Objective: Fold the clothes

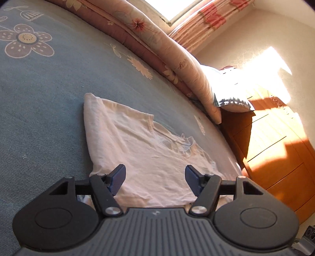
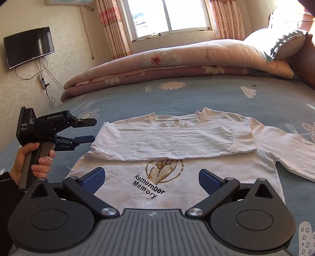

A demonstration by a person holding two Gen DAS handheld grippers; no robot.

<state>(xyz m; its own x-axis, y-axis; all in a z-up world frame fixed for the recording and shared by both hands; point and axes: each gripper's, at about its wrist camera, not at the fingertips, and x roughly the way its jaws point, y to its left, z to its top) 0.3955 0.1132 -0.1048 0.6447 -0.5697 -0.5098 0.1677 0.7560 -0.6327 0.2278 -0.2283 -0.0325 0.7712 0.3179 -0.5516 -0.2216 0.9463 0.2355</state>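
Observation:
A white long-sleeved shirt [image 2: 177, 141] lies flat on the blue flowered bedsheet [image 2: 177, 98], its print "Remember Memory" facing up. One sleeve [image 2: 167, 143] is folded across the chest; the other sleeve [image 2: 291, 149] stretches out to the right. My right gripper [image 2: 151, 180] hovers open over the shirt's lower part, nothing between its fingers. My left gripper [image 2: 94, 131], held by a hand [image 2: 39, 163], stands open just left of the shirt's shoulder. In the left wrist view the left gripper [image 1: 155, 177] is open above the shirt [image 1: 141, 149], apart from the cloth.
A folded pink flowered quilt [image 2: 167, 65] runs along the bed's far side with a pillow [image 2: 281, 45] on its right end. A wooden headboard [image 1: 275, 153] stands at the bed's end. A television [image 2: 29, 47] hangs on the left wall beside a window [image 2: 169, 15].

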